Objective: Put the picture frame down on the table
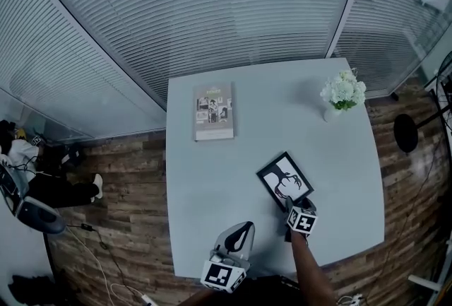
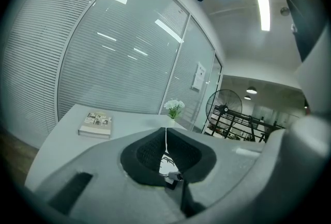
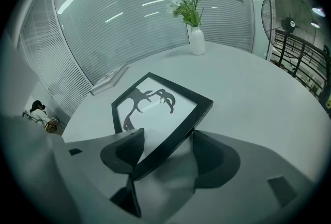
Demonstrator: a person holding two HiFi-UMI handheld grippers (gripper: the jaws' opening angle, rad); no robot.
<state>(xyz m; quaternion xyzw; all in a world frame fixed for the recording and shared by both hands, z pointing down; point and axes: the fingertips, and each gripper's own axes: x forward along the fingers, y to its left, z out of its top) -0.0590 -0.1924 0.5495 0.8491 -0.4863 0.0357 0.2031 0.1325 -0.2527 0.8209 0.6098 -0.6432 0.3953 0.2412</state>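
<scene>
**Picture frame [image 1: 284, 179] sitting on the bench [image 1: 212, 184]**

My left gripper [image 2: 166, 140] has its fingers shut with nothing in them. The frame's near corner sits between the fingers of my right gripper [image 3: 168, 143], which are spread wide and not squeezing it.

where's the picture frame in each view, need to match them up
head view: picture frame right of centre, lower half.
left gripper view: only a sliver of the frame, low centre.
right gripper view: frame large, at centre.
shared landmark: flower vase.
</scene>
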